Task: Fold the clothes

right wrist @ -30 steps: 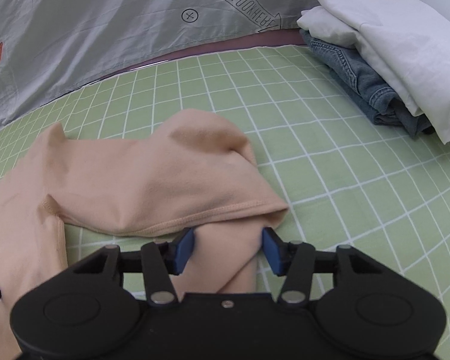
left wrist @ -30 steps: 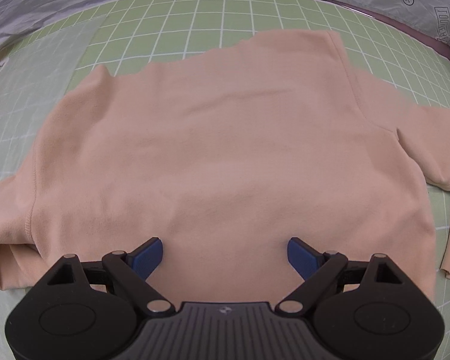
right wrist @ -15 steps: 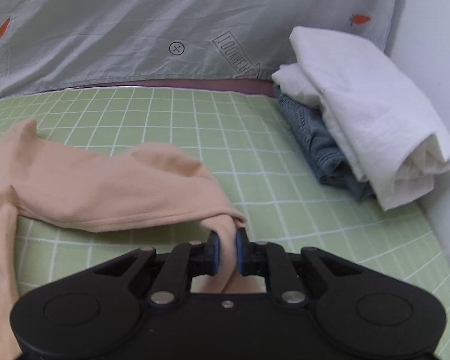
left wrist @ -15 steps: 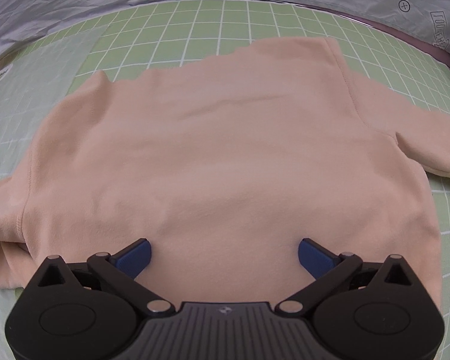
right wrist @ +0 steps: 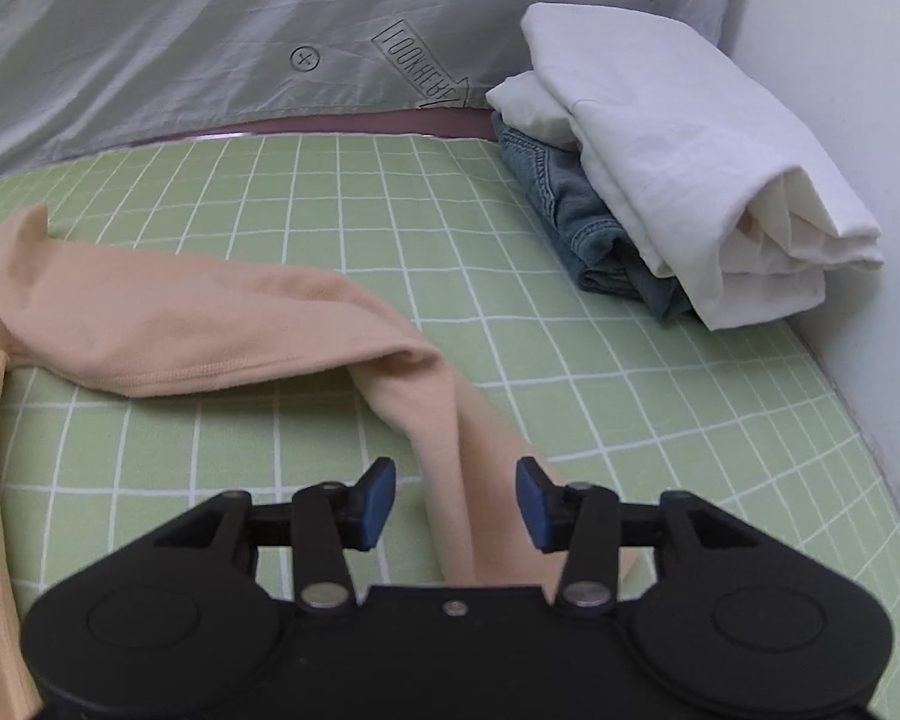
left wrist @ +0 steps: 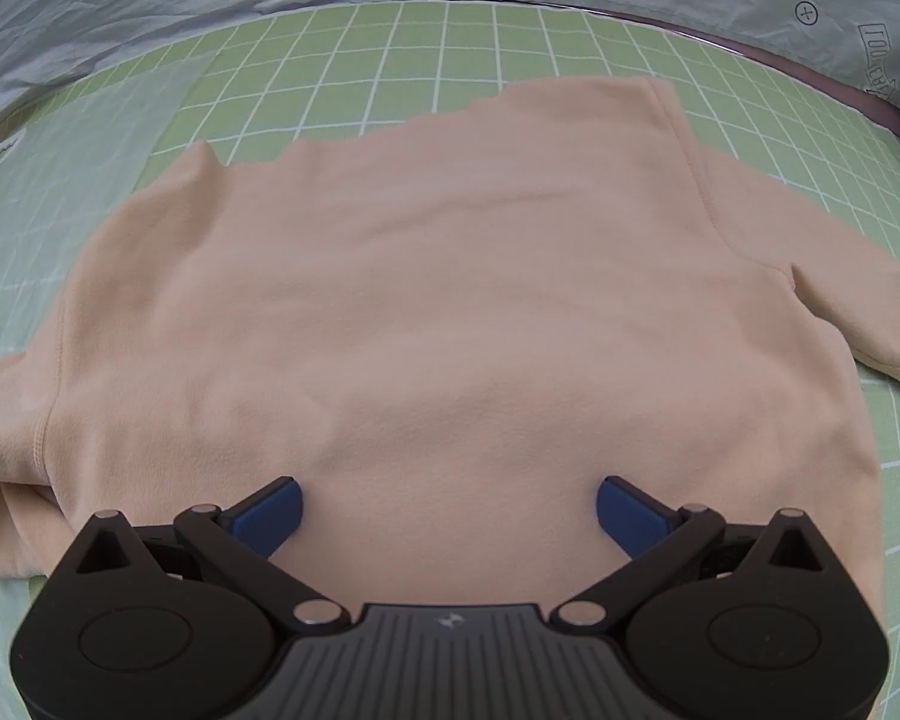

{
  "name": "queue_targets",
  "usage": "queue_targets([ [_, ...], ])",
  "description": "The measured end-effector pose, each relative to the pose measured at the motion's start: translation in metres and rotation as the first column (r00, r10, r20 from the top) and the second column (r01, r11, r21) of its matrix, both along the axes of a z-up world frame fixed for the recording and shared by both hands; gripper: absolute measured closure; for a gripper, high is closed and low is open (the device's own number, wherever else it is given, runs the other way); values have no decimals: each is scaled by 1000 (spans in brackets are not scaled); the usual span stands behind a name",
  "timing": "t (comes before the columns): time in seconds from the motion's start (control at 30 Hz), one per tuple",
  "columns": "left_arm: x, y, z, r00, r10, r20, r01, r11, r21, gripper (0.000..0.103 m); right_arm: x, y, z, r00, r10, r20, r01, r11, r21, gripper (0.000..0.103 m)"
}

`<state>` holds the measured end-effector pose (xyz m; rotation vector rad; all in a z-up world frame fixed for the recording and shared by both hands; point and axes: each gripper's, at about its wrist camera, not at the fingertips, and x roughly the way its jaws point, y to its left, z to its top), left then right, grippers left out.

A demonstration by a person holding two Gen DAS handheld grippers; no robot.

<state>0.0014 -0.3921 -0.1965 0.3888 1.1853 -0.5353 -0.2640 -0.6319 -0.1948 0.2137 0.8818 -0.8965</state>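
A peach long-sleeved top (left wrist: 438, 312) lies spread flat on the green checked sheet (left wrist: 426, 60), filling the left wrist view. My left gripper (left wrist: 448, 513) stands wide open over the near part of its body, with nothing between the blue pads. In the right wrist view the top's right sleeve (right wrist: 198, 330) stretches from the left and bends down toward me. Its end (right wrist: 468, 468) lies between the fingers of my right gripper (right wrist: 455, 504), which is open, the pads clear of the cloth on both sides.
A stack of folded clothes stands at the far right by the white wall (right wrist: 870, 180): white cloth (right wrist: 678, 168) on top of blue jeans (right wrist: 576, 210). A grey printed sheet (right wrist: 210, 30) lines the far edge. Bare green sheet (right wrist: 660, 408) lies between sleeve and stack.
My right gripper was shut on the sleeve end half a second ago and has now opened, leaving the sleeve lying down. My left gripper opened wider and moved slightly back.
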Motion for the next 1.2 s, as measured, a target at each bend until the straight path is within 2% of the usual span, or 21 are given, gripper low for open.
queue_targets([
  [0.1, 2, -1, 1, 1000, 0, -1, 0, 1000, 1, 0, 1, -2, -2, 999, 38, -9, -38, 999, 12, 60],
  [0.17, 1, -1, 1, 1000, 0, -1, 0, 1000, 0, 0, 1, -3, -3, 998, 63, -15, -63, 998, 20, 67],
  [0.23, 3, -1, 1, 1000, -1, -2, 1, 1000, 1, 0, 2, -4, -4, 996, 89, -21, -88, 996, 28, 81],
  [0.33, 2, 0, 2, 1000, -1, -1, 1, 1000, 0, 0, 3, -6, -5, 991, 127, -29, -126, 991, 40, 95],
  [0.43, 1, 0, 1, 1000, -1, 3, 1, 1000, -3, 0, 2, -2, -10, 970, 173, -174, -191, 977, -97, 99],
  [0.57, 2, 1, 0, 1000, -3, 3, 3, 1000, -3, 0, 1, 4, -17, 908, 194, -371, -302, 917, -262, 100],
  [0.6, 2, 1, 0, 1000, -3, 3, 3, 1000, -3, 0, -2, 0, -19, 912, 181, -369, -282, 928, -242, 99],
  [0.67, 2, 0, 0, 1000, -2, 2, 2, 1000, -3, 0, -10, -13, -20, 943, 147, -299, -201, 967, -156, 98],
  [0.73, 2, 0, 0, 1000, -2, 2, 2, 1000, -3, 0, -24, -21, -14, 982, 77, -172, -91, 993, -77, 91],
  [0.77, 3, 0, 0, 1000, -2, 2, 2, 1000, -2, 0, -31, -26, -11, 993, 36, -109, -39, 999, -32, 84],
  [0.8, 3, 0, 0, 1000, -1, 1, 1, 1000, -2, 0, -39, -29, -6, 999, 0, -38, 0, 1000, 7, 69],
  [0.83, 3, 0, 0, 1000, -1, 1, 1, 1000, -1, 0, -47, -33, -1, 999, -38, 33, 36, 998, 48, 58],
  [0.9, 3, -1, 0, 1000, -1, 0, 1, 1000, -1, 0, -64, -37, 8, 977, -116, 179, 92, 986, 135, 54],
  [0.97, 3, -1, 1, 1000, 0, -1, 0, 1000, 0, 0, -82, -38, 13, 929, -197, 313, 135, 969, 208, 43],
  [1.03, 4, -1, 1, 1000, 1, -1, -1, 1000, 0, 0, -94, -44, 13, 883, -278, 378, 193, 950, 245, 27],
  [1.13, 4, -1, 1, 1000, 1, -1, -1, 1000, 0, 0, -109, -59, 7, 809, -397, 434, 281, 909, 309, 22],
  [1.2, 4, -2, 1, 1000, 7, -2, -7, 1000, 0, 0, -105, -63, 4, 839, -367, 400, 269, 921, 282, 22],
])
